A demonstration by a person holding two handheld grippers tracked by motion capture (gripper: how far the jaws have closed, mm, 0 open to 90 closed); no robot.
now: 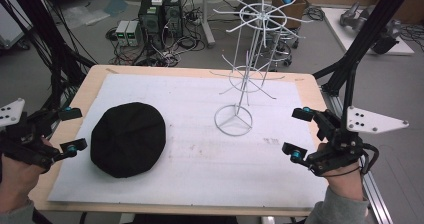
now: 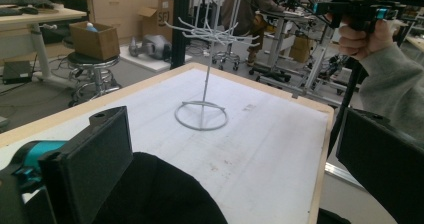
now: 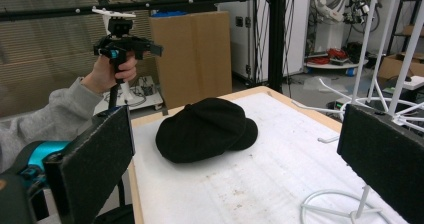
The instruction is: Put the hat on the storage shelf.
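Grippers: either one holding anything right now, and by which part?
Nothing is held. The left gripper and the right gripper both stand open off the table edges, apart from the black cap and the wire rack.

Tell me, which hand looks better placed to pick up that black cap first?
Probably the left. The left gripper hangs open right beside the black cap, which already lies between its jaws in the left gripper view. The right gripper, also open, sits across the table, beyond the white wire rack.

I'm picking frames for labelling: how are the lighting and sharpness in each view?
High view: even, soft light, black cap dark and nearly featureless, wire rack sharp. Left gripper view: near jaws slightly soft, background clear. Right gripper view: cap evenly lit, no glare.
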